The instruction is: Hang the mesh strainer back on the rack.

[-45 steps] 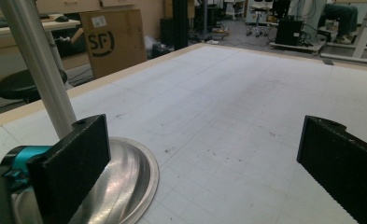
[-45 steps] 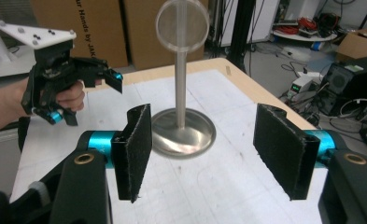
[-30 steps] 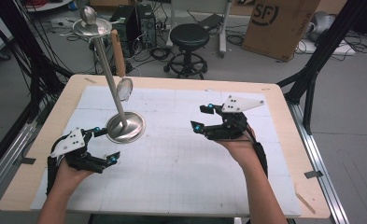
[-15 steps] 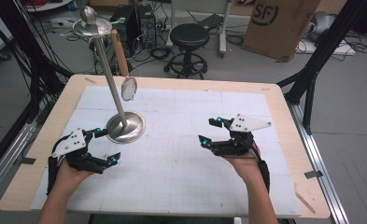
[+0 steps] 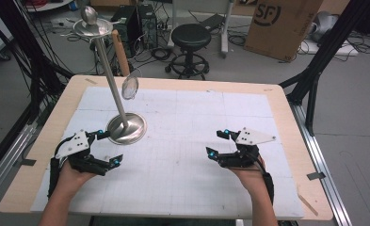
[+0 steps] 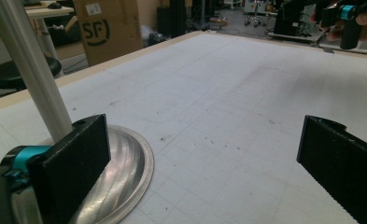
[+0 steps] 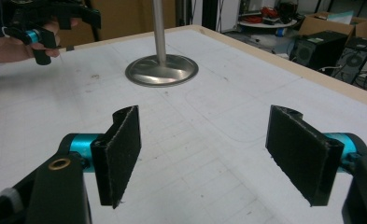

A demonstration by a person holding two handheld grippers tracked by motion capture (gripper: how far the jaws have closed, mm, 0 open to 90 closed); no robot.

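Both grippers spread wide over the white tabletop [image 5: 197, 113], holding nothing.

The left gripper [image 5: 106, 148] sits just beside the round base of a tall metal stand [image 5: 126, 128], one jaw over its rim. The right gripper [image 5: 219, 143] hangs well apart, toward the near right. A small disc [image 5: 130, 87] hangs off the stand's pole.
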